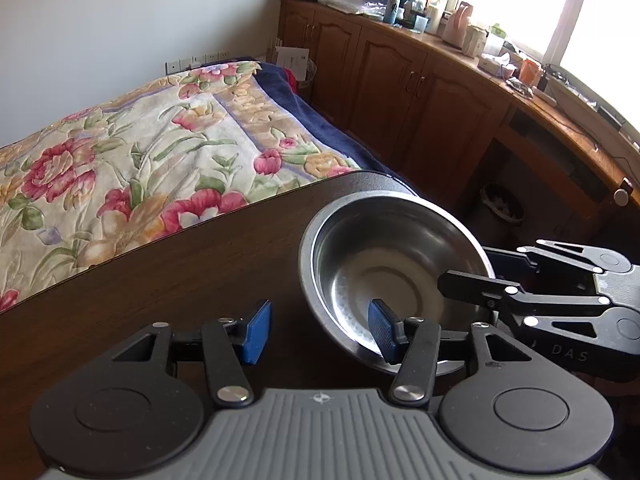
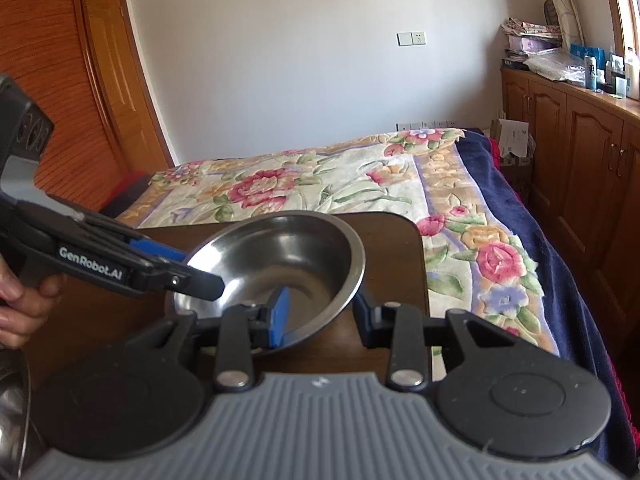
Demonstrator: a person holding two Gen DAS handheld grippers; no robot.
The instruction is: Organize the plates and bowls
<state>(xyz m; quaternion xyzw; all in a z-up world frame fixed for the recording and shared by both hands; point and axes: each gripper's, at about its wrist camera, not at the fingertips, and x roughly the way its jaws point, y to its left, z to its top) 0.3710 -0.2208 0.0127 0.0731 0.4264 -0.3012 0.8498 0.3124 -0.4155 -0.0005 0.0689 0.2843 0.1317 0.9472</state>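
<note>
A steel bowl (image 1: 394, 258) sits, tilted, near the far right corner of the dark wooden table (image 1: 180, 280). My left gripper (image 1: 319, 331) is open wide and straddles the bowl's near rim: its right pad (image 1: 382, 330) is inside the bowl and its left pad (image 1: 256, 332) is outside. In the right wrist view, my right gripper (image 2: 321, 314) is open across the rim of the bowl (image 2: 288, 256), with one pad (image 2: 280, 312) inside. The right gripper (image 1: 472, 274) enters the left wrist view from the right. The left gripper (image 2: 200, 276) reaches in from the left, held by a hand (image 2: 20, 300).
Part of a second steel bowl (image 2: 12, 412) shows at the lower left edge. A bed with a floral blanket (image 1: 140, 152) lies just past the table's far edge. Wooden cabinets (image 1: 400, 88) with a cluttered top run along the right. The table corner (image 2: 412, 228) lies close to the bowl.
</note>
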